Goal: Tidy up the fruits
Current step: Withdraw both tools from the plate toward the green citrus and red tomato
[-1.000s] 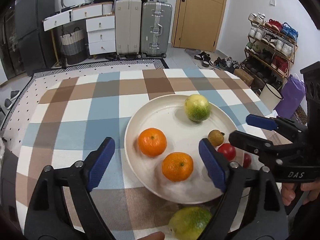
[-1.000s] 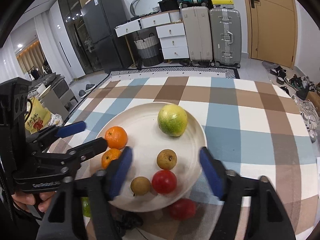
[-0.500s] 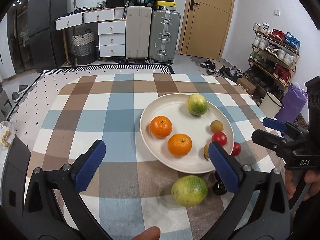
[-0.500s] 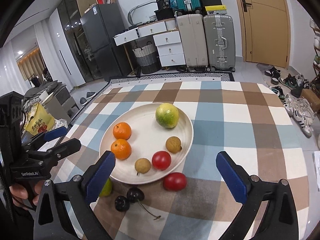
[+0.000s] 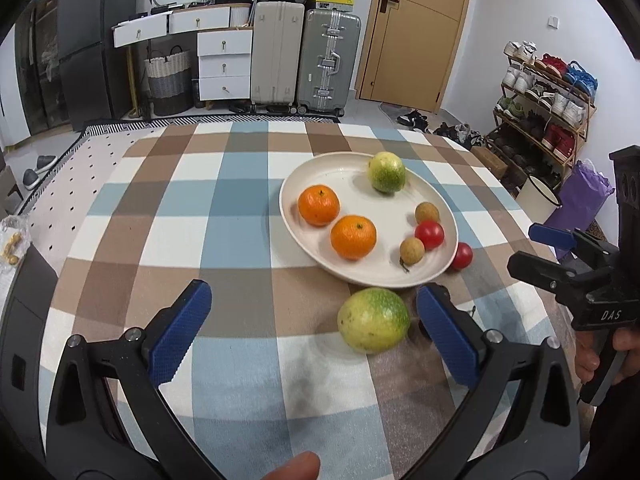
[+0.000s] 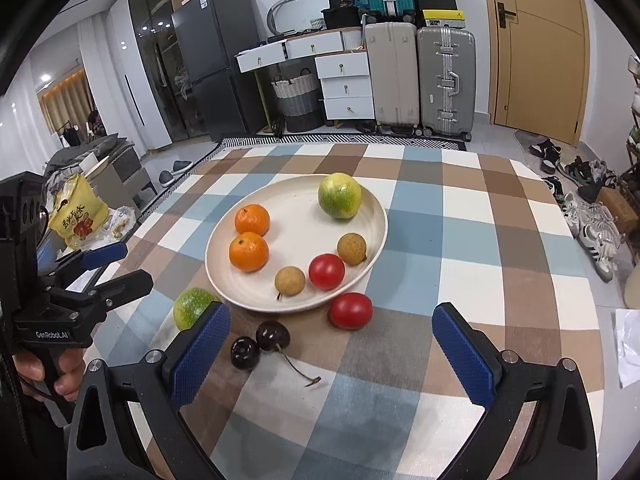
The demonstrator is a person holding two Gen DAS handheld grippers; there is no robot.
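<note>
A white plate (image 5: 344,172) (image 6: 296,216) on the checked tablecloth holds two oranges (image 5: 353,237) (image 6: 248,251), a green citrus (image 5: 386,171) (image 6: 339,195), two brown longans (image 6: 289,280) and a red tomato (image 6: 326,271). Off the plate lie a second green citrus (image 5: 373,320) (image 6: 193,306), a red tomato (image 6: 350,310) (image 5: 462,255) and two dark cherries (image 6: 260,342). My left gripper (image 5: 314,334) is open and empty, with the loose citrus near its right finger. My right gripper (image 6: 330,354) is open and empty, just behind the cherries and tomato.
The checked tablecloth (image 5: 224,208) covers the table. Suitcases (image 5: 304,56), white drawers and a door stand beyond the far edge. A shoe rack (image 5: 548,92) is at the right. A yellow snack bag (image 6: 78,216) lies off the table's left side.
Both grippers have pulled back from the plate toward the near edge and opened wider. The loose citrus, tomato and cherries have come into view in front of them.
</note>
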